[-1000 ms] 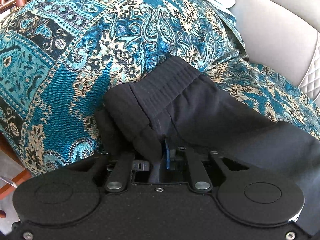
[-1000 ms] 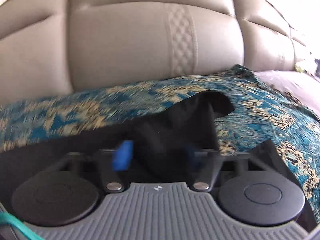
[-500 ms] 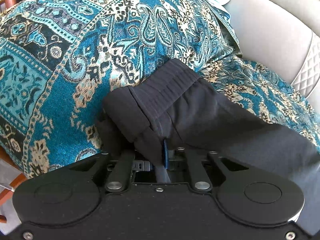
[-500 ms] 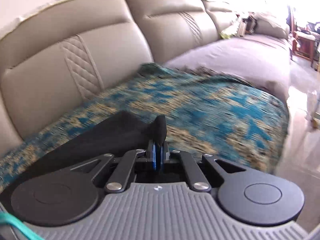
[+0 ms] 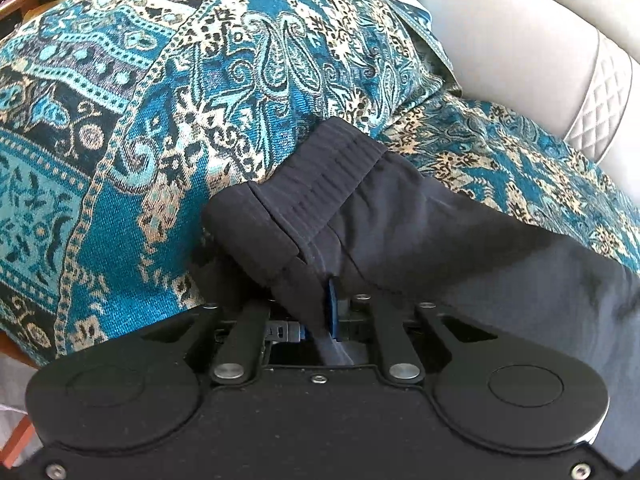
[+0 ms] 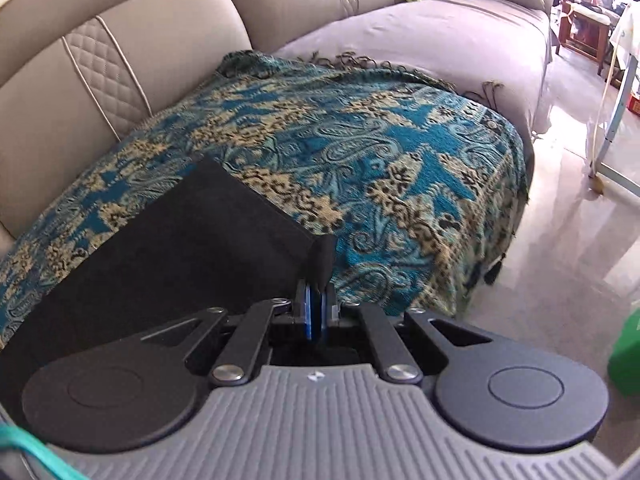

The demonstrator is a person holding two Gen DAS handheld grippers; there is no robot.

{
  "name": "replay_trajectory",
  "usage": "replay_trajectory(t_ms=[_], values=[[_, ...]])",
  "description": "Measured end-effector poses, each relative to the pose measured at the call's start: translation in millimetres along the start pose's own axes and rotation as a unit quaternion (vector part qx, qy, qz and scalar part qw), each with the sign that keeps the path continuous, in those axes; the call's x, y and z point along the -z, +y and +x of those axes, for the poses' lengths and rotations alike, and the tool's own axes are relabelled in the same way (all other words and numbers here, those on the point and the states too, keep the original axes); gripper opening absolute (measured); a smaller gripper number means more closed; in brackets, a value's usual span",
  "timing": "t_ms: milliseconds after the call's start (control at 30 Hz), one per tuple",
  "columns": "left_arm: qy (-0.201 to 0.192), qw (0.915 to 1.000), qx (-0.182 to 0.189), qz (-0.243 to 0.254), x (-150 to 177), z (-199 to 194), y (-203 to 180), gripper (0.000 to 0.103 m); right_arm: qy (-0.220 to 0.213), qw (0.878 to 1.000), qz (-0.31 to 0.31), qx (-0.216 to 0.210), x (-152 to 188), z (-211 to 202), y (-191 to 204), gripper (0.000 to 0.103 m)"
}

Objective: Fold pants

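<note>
Black pants (image 5: 420,232) lie on a teal patterned throw over a sofa. In the left wrist view their ribbed waistband (image 5: 332,168) bunches up in front of my left gripper (image 5: 326,312), which is shut on a fold of the waist cloth. In the right wrist view the pants (image 6: 180,248) stretch flat to the left, and my right gripper (image 6: 316,312) is shut on a corner of the leg hem (image 6: 322,256), with the blue pads pinching the cloth.
The teal throw (image 6: 380,152) covers the seat and hangs over its front edge. Beige sofa backrests (image 6: 120,40) stand behind, a grey seat cover (image 6: 440,28) runs to the right, and pale floor (image 6: 560,240) lies beyond. A patterned cushion (image 5: 160,80) rises behind the waistband.
The right gripper has swept sideways with the hem, pulling the leg out flat, and its view has swung from the backrest to the sofa's length. The left gripper kept its hold, rolling slightly.
</note>
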State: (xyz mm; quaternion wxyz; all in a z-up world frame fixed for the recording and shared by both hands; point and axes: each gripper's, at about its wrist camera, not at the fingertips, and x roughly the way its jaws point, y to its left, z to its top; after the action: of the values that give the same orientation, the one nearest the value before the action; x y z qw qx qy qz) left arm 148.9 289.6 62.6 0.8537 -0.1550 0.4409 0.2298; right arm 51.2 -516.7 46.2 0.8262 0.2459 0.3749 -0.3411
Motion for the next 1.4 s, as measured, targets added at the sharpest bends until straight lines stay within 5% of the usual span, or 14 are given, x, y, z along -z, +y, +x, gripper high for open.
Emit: replay_trajectory(t_ms=[500,1000,1033,1267,1400], values=[[-0.001,0.9995,0.012,0.028,-3,-24,4,0.011,-0.012,0.998,-0.047,0.034,-10,-17,7,0.008],[0.001,0.9985,-0.004,0.054,16,-26,4,0.017,0.015,0.988,-0.121,0.093,1,8,20,0.013],[0.003,0.9984,-0.009,0.055,18,-22,4,0.018,0.024,0.988,-0.122,0.093,0,12,20,0.028],[-0.016,0.9963,-0.029,0.079,35,-15,-8,0.026,0.001,0.966,-0.21,0.149,12,12,41,0.066],[-0.026,0.9971,-0.011,0.071,37,-24,-9,0.047,-0.018,0.976,-0.192,0.104,2,-11,51,0.071]])
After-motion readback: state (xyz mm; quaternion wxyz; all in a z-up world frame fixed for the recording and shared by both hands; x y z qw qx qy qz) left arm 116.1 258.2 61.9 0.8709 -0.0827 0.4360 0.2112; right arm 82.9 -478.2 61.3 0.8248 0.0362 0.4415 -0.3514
